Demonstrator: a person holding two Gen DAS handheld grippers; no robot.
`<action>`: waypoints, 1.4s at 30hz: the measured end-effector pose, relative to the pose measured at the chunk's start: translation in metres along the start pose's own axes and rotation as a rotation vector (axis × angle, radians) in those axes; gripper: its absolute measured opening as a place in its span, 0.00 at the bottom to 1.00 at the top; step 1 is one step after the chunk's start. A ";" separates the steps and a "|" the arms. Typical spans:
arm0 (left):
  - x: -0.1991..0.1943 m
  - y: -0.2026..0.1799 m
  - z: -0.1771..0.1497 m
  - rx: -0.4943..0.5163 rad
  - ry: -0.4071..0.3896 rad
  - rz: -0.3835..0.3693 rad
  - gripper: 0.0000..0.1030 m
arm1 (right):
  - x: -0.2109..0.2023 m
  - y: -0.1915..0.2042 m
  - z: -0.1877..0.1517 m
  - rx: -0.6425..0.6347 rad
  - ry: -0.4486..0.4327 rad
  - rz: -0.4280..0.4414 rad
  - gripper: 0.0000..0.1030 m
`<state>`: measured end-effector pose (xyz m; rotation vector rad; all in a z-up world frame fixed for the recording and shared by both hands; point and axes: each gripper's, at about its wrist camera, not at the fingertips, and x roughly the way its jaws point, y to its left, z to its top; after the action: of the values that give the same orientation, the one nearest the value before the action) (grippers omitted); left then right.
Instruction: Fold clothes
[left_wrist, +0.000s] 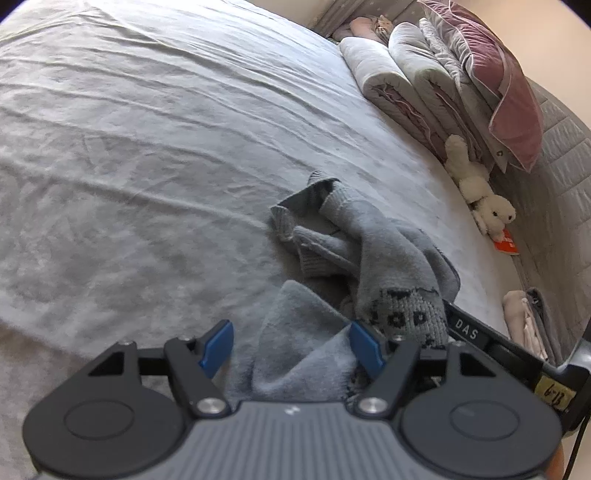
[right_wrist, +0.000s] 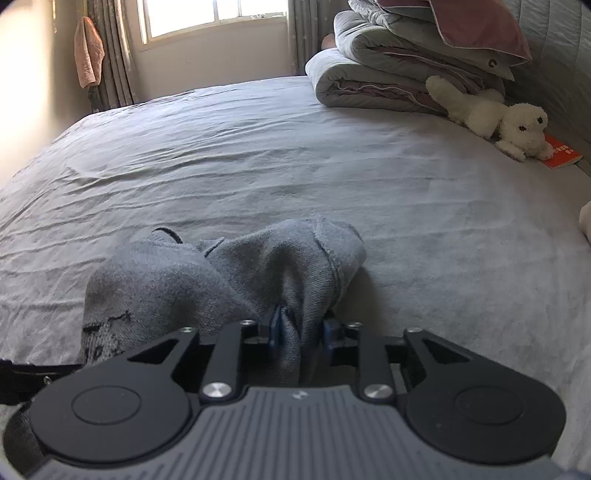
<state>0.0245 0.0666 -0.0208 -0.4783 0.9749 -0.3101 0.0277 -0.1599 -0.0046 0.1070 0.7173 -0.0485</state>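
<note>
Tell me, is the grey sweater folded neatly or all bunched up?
Bunched up. The grey sweater lies in a crumpled heap on the bed, with its sleeves twisted across each other and no flat, squared edges.

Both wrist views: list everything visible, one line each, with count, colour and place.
sweater: one, grey with dark patterned patch, crumpled on bed near both grippers
bed sheet: one, pale grey, wrinkled, covers bed
folded quilts: stack, grey and mauve, by headboard
pillow: one, mauve, on quilts
plush dog: one, cream, beside quilts
booklet: one, orange, under dog
towel: one, peach, hanging by window
left gripper: black with blue pads, open, sweater fabric between its jaws
right gripper: black, jaws narrow, fabric between them
</note>
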 end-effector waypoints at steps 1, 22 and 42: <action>0.000 0.000 0.000 -0.006 0.002 -0.012 0.62 | -0.001 -0.001 0.001 0.009 -0.001 0.003 0.34; -0.003 -0.013 -0.004 0.002 -0.030 -0.188 0.53 | -0.031 0.018 0.011 -0.067 -0.116 0.169 0.63; -0.010 0.004 0.010 -0.033 -0.100 -0.137 0.53 | -0.004 -0.018 0.003 0.055 -0.022 0.261 0.63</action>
<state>0.0275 0.0770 -0.0113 -0.5873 0.8525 -0.3901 0.0247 -0.1776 -0.0009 0.2517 0.6754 0.1801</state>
